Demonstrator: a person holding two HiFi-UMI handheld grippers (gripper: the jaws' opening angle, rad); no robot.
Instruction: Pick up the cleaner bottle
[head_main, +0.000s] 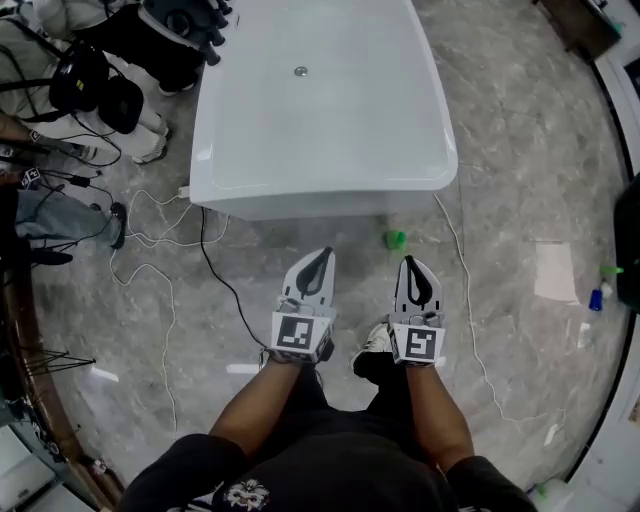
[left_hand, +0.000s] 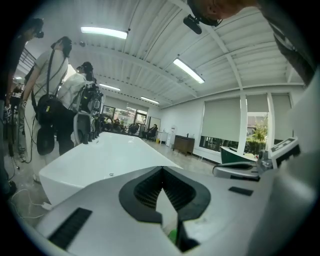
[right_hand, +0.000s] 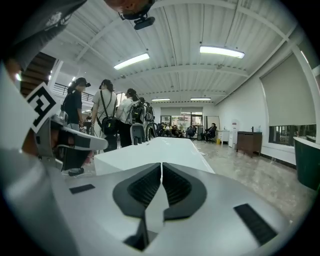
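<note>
Head view: a person faces a white tub (head_main: 320, 110), both grippers held low over the grey floor, probably lining up. The left gripper (head_main: 323, 254) has its jaws pressed together, empty. A small green object (head_main: 396, 239), probably the cleaner bottle, stands near the tub. The right gripper (head_main: 409, 262), just beside it, is likewise closed and empty.

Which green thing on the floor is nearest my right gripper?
The small green object beside the white bathtub; the blue-and-green one lies far right.
</note>
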